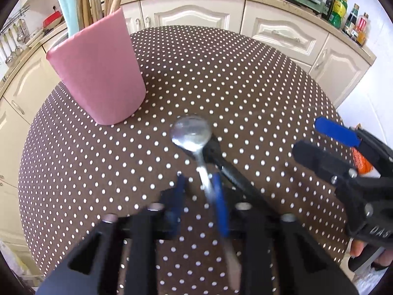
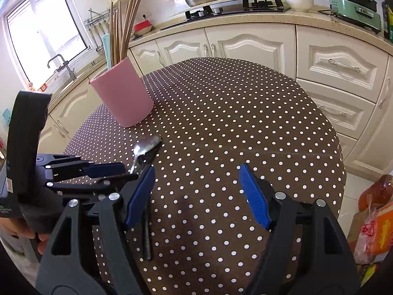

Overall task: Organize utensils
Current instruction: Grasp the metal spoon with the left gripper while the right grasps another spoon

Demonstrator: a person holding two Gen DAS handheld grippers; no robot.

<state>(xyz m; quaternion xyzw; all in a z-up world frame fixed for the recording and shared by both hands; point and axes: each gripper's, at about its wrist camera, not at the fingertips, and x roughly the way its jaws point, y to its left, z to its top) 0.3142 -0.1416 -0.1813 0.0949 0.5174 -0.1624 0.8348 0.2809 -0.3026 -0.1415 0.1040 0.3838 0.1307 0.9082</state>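
1. Left tongs (image 1: 199, 186) clamped on metal spoon (image 1: 192, 132) handle; bowl raised over the polka-dot table (image 1: 245, 86).
2. Right tongs (image 2: 196, 191) gape, empty.
3. Pink utensil holder (image 1: 100, 73) stands beyond.

Round table with brown white-dotted cloth (image 2: 245, 113), cream panelled cabinets (image 2: 250, 46), speckled countertop (image 2: 307, 19), gas hob (image 2: 235, 6), bright window (image 2: 41, 32) above sink tap (image 2: 61, 65)

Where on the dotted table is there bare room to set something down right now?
Free: the tablecloth right of the pink holder, out to the far and right edges. Crowded: the near-left, where the spoon, a black-handled utensil and the left gripper meet.
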